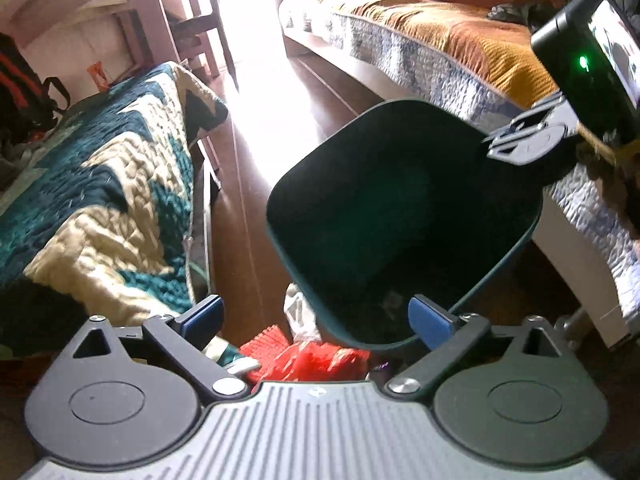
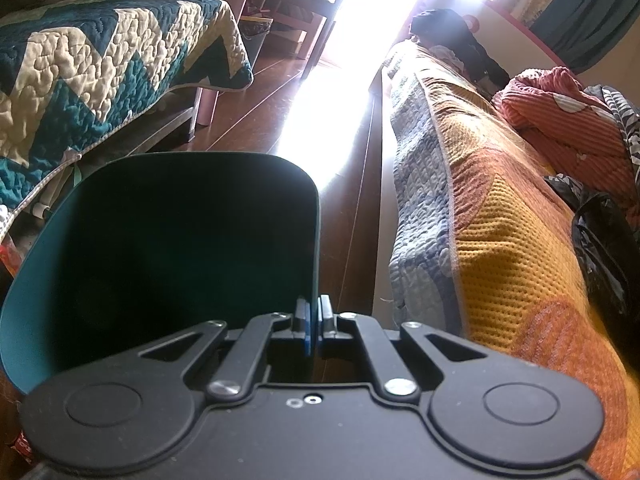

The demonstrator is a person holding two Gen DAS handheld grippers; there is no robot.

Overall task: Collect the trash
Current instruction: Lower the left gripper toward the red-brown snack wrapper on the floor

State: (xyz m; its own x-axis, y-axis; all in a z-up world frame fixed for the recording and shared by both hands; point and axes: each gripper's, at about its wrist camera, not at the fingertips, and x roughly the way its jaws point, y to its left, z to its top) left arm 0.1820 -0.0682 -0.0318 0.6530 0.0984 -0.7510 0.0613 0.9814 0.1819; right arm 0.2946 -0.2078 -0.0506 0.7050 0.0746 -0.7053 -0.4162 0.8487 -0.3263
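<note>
Left gripper (image 1: 316,320), jaws spread wide, nothing between the blue pads (image 1: 430,322). Just below it on the floor: crumpled red plastic wrapper (image 1: 312,360), ridged and shiny, with a pale scrap of packaging (image 1: 298,314) beside it, both lying against the near rim of the bin, outside it.

Dark teal plastic waste bin (image 1: 400,216), rounded-rectangle mouth, tilted toward the left camera; interior dark, small bits of debris faintly visible at the bottom.

Right gripper (image 2: 314,328) clamped on the bin's thin wall at its right edge, one pad inside, one outside.

Open room: a lane of brown wooden floor (image 2: 256,120) runs ahead between two beds. To the left of the lane, bed with teal-and-cream zigzag quilt (image 2: 100,60), hem overhanging the frame. To the right, low bed with orange-and-mustard knit cover (image 2: 520,240), its blue-grey quilted edge just beside the bin.

Far end: strong window glare on the floor; wooden chair legs (image 2: 312,12) near it.
</note>
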